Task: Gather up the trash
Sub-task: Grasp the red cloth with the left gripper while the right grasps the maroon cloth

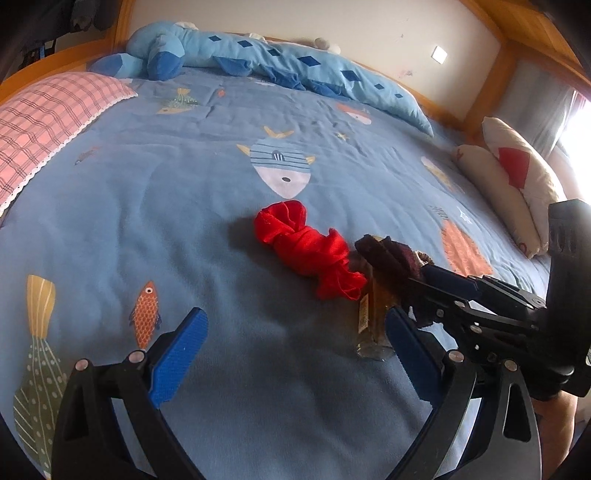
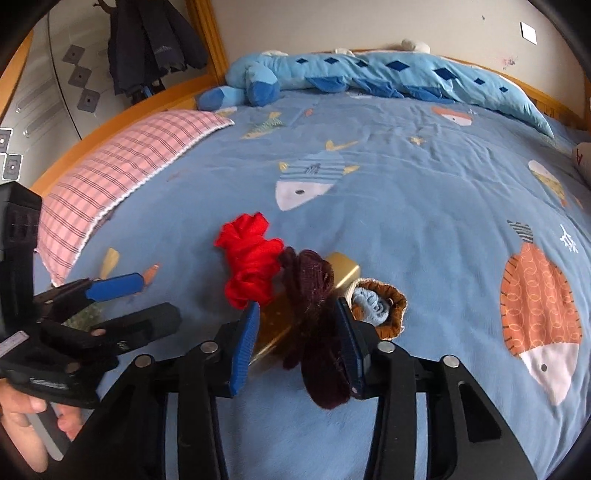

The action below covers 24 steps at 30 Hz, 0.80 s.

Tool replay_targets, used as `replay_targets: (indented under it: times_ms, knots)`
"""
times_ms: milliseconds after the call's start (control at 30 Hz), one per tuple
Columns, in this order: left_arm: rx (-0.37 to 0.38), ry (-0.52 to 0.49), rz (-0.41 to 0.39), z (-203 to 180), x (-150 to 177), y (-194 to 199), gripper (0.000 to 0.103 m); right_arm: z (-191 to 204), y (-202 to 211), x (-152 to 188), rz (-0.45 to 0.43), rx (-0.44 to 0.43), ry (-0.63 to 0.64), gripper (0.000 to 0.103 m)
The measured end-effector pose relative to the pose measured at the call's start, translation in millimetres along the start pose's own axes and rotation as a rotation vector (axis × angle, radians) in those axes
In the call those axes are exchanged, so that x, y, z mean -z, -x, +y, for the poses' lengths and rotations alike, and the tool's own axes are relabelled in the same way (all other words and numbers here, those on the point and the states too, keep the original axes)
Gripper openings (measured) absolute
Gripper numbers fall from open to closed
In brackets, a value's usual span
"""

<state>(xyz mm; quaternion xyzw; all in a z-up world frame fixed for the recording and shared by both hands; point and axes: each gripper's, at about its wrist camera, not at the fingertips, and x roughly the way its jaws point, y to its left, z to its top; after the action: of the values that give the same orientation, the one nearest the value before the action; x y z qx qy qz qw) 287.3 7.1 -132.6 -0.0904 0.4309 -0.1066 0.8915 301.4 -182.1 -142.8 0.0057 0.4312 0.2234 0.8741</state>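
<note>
Both wrist cameras sit close above the bed (image 1: pixel 147 206), angled downward toward the far wall. The left view looks from the left, the right view from the right. Each shows the red cloth (image 1: pixel 306 247) (image 2: pixel 251 258) at frame centre.

Bed fills both views — blue quilt (image 1: pixel 184 206) printed with cartoon fish, wooden bed frame (image 2: pixel 122 110) round the edge. Pink plaid pillow (image 1: pixel 48 122) at the left side, long blue plush toy (image 2: pixel 369 74) along the far edge, two cream cushions (image 1: pixel 513 184) with red marks at the right. Off-white wall (image 1: pixel 332 26) behind, white switch plate (image 1: pixel 439 54) on it. Dark coats (image 2: pixel 151 40) hang at far left. Strong daylight from a window (image 1: pixel 576 122) at right — grey curtain (image 1: pixel 535 107) beside it.
</note>
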Motion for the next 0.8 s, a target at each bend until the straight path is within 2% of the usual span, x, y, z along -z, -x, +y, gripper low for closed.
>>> replay_targets:
  times_ms: [200, 367, 567, 800]
  knots:
    - [-0.017, 0.024, 0.010, 4.8, -7.0, -12.3, 0.096, 4.1, -6.3, 2.7, 0.004, 0.053, 0.063, 0.022]
    - [-0.023, 0.063, 0.023, 8.3, -13.8, -25.8, 0.096, -1.0, 3.6, 5.2, -0.016, 0.025, 0.034, 0.022]
    - [-0.056, 0.099, 0.037, 5.4, -27.4, -47.9, 0.096, -13.4, 25.2, 2.1, -0.072, -0.119, -0.074, 0.022]
    - [-0.077, 0.096, 0.061, -6.4, -44.5, -73.3, 0.096, -22.2, 32.5, 3.9, -0.089, -0.110, -0.102, 0.022]
